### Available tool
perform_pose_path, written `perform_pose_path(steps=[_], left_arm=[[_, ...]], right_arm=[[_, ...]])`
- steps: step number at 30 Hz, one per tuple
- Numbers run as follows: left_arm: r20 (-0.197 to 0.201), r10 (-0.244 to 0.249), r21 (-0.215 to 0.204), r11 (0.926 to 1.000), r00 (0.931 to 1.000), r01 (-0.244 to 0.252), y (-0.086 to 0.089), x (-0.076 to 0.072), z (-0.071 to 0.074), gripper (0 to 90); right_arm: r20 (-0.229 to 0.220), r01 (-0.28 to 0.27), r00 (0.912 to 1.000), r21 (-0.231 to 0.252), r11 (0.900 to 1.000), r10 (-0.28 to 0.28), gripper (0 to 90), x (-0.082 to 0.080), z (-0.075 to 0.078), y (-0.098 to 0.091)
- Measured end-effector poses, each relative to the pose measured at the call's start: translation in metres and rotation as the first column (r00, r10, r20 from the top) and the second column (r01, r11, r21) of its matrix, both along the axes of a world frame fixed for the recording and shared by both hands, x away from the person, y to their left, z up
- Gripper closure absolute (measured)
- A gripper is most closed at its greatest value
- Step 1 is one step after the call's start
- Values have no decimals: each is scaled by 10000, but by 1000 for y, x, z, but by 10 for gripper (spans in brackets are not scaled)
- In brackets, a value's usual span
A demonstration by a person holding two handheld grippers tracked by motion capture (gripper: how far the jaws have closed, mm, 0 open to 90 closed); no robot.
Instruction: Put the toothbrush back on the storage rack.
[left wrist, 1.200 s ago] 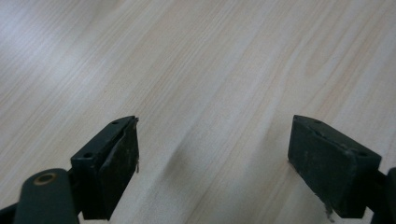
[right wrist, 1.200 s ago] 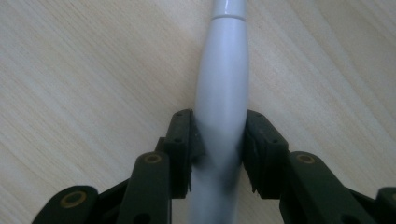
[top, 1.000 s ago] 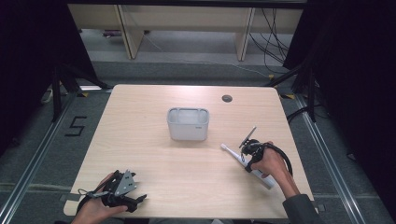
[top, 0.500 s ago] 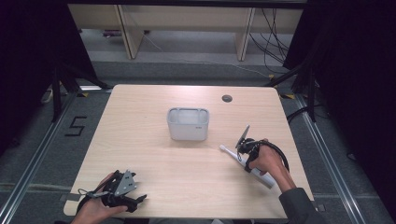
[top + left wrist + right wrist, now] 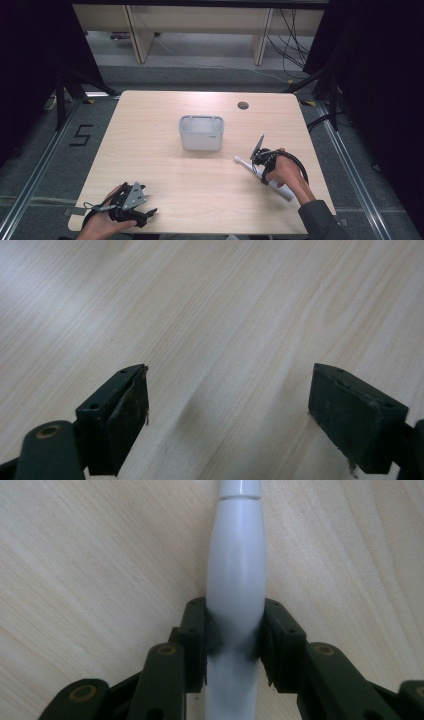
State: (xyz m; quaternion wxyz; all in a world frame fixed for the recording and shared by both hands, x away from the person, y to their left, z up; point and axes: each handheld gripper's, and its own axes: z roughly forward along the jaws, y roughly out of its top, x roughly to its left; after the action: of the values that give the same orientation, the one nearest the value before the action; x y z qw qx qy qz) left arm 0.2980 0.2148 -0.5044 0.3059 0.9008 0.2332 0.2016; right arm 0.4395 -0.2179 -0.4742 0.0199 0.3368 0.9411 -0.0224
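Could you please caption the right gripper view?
Right gripper shut on a white handle above the table.

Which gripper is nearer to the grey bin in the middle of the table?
Right. The right gripper sits just beyond the grey bin's corner; the left gripper rests far off at the table's near edge.

The long, smooth white plastic electric-toothbrush-like wand (image 5: 270, 181) lay flat on the light wooden table, toward its right side, just right of and nearer than the grey tub. It ran slantwise, its thin tip pointing up-left toward the tub and its thick end toward the near right edge. Its rounded, glossy body (image 5: 236, 580) swelled at the middle and narrowed past a seam near the tip.
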Motion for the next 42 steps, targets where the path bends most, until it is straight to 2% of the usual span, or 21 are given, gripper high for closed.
perform_pose_path(steps=[1,6,8,10,11,12,13,14,15,20,21,23,26,29,34,35,36,37,40,41,42], left_arm=[[15,4,136,9999,10000,-5,1,1,0,161],[-15,0,18,10000,10000,0,0,0,0,161],[215,166,196,9997,9996,-170,0,0,0,161],[37,55,1,10000,10000,-55,0,-1,0,162],[68,39,110,9999,10000,-40,0,0,0,162],[68,39,110,9999,10000,-40,0,0,0,161],[-28,-141,400,9991,9999,142,2,1,2,161],[76,46,83,10000,10000,-47,0,0,0,161],[54,25,23,10000,10000,-25,0,-1,0,161],[39,31,20,10000,10000,-31,0,0,0,161],[111,42,148,9999,9999,-44,1,0,1,161],[-2,-118,355,9993,9999,118,2,1,2,161],[115,58,150,9999,9999,-60,1,0,1,161],[53,51,65,10000,10000,-51,1,0,0,161],[36,42,38,10000,10000,-42,1,0,0,161],[3,-106,374,9992,9999,105,2,0,2,161],[3,-106,374,9992,9999,105,2,0,2,161],[53,40,94,9999,10000,-40,1,0,0,161],[65,92,154,9998,9999,-93,1,0,0,161],[78,63,156,9999,9999,-64,1,0,0,161],[78,63,156,9999,9999,-64,1,0,0,162]], right_arm=[[-32,267,9996,147,9995,-267,668,-1,0,-1],[-36,380,9993,356,9986,-378,669,-3,1,-3],[43,215,9998,277,9994,-217,669,-3,1,-6],[57,-7,10000,319,9995,5,669,-3,1,-7],[-3,243,9997,252,9994,-243,669,-5,1,-6],[69,90,9999,312,9995,-92,669,-4,1,-7],[23,341,9994,194,9992,-341,669,-6,2,-6],[32,209,9998,311,9993,-211,669,-5,2,-7],[35,205,9998,307,9993,-206,669,-5,2,-6],[153,163,9997,284,9995,-167,670,-6,5,-8],[241,206,9995,543,9983,-219,670,-7,6,-10],[350,367,9986,602,9975,-388,670,-8,10,-11],[453,245,9986,668,9975,-276,670,-9,13,-14],[765,510,9953,1040,9933,-591,670,-13,17,-20],[1004,395,9934,1545,9872,-555,670,-16,24,-28],[1203,456,9903,1905,9806,-694,670,-19,30,-32],[1203,456,9903,1905,9806,-694,670,-19,30,-32],[1439,437,9867,2109,9765,-752,671,-23,36,-35],[1684,444,9818,2473,9679,-880,671,-26,42,-39],[2013,385,9746,2801,9592,-979,671,-29,48,-42],[2013,385,9746,2801,9592,-979,671,-29,48,-42]])
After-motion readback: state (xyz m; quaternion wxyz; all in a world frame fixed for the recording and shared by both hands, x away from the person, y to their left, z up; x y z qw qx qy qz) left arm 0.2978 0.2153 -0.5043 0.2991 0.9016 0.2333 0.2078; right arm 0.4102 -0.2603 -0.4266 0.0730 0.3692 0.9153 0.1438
